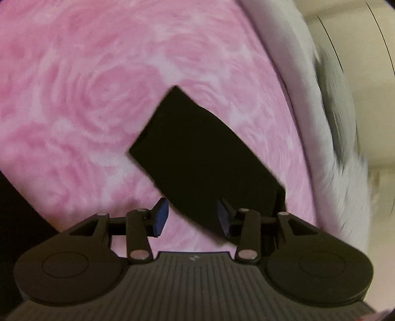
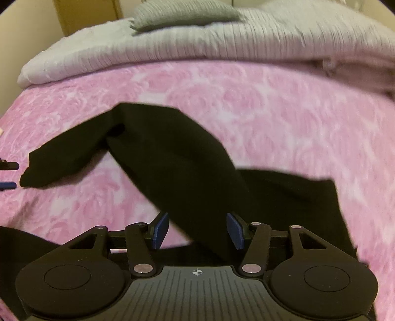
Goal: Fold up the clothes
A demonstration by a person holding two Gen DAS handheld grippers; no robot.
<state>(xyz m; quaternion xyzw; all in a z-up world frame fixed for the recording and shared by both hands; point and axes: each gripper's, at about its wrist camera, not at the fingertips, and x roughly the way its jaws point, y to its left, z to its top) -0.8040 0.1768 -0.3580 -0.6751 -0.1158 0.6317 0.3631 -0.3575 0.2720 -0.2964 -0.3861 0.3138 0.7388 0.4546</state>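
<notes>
Left tool: the left tool points down at the bed. Its two blue pads stand wide apart, so it is let go. A corner of the black cloth lies between the pads, but the pads do not press on it.

Right tool: the right tool also points down. Its blue pads stand wide apart too, so it holds nothing. A strip of the black cloth runs between the pads and they do not squeeze it.

Black cloth: in the left wrist view it is a flat dark piece that goes from the tool up toward 11 o'clock. In the right wrist view it is long and bent. One end reaches out to 9 o'clock, the middle bends near 12 o'clock, and another flat part lies at 3 o'clock. It rests on the pink blanket.

Pink blanket: the pink blanket has rose shapes on it. It covers the bed under the cloth.

Grey blanket: a grey ribbed blanket lies folded at 12 o'clock, at the far edge of the pink one.

Grey pillow: a darker grey pillow sits on top of the grey blanket.

Other tips: at 9 o'clock in the right wrist view, two small tool tips show just beside the end of the cloth.
</notes>
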